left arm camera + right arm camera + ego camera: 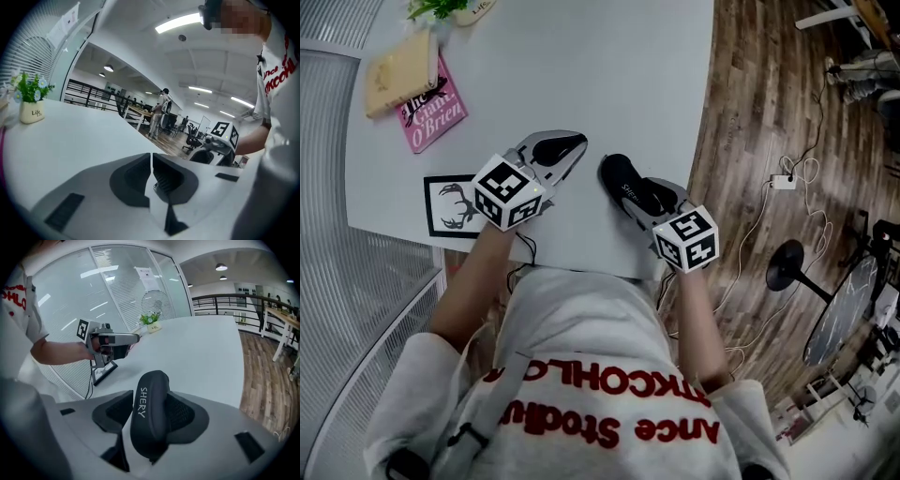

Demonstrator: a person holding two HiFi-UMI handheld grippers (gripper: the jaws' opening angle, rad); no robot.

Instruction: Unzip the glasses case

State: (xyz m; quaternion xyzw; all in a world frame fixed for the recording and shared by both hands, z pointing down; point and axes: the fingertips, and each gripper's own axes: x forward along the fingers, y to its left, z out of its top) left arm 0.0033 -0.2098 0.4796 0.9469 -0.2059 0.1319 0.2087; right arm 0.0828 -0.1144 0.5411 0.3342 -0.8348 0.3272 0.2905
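Glasses case: the black oval hard-shell glasses case with pale lettering lies flat on the white counter, close to its near edge. In the head view its long axis runs from 11 to 5 o'clock.
Right claw: the right claw sits at the case's 5 o'clock end. Its jaws stand wide with that end between them. The pads lie close along both flanks, but no firm squeeze shows.
Left claw: the left claw is at 9 o'clock of the case, just beside it and not touching. Its jaws are pressed together on nothing.
Zip: no puller or seam shows in any view, and the case looks fully closed.
Stage: judged to be the very start, with the case being secured and no unzipping begun.
Doing it well: close the right claw across the case's narrow width, firmly enough to stop sliding, with the pads off the seam line. Find the puller before moving in. Part the left claw only slightly, pinch the tab itself, then draw it along the seam and follow the curve round the end.
Risk: the smooth shell may skid or twist on the counter if it is pulled before it is held.
Surroundings: a pink paperback book lies at 10 o'clock, well apart.
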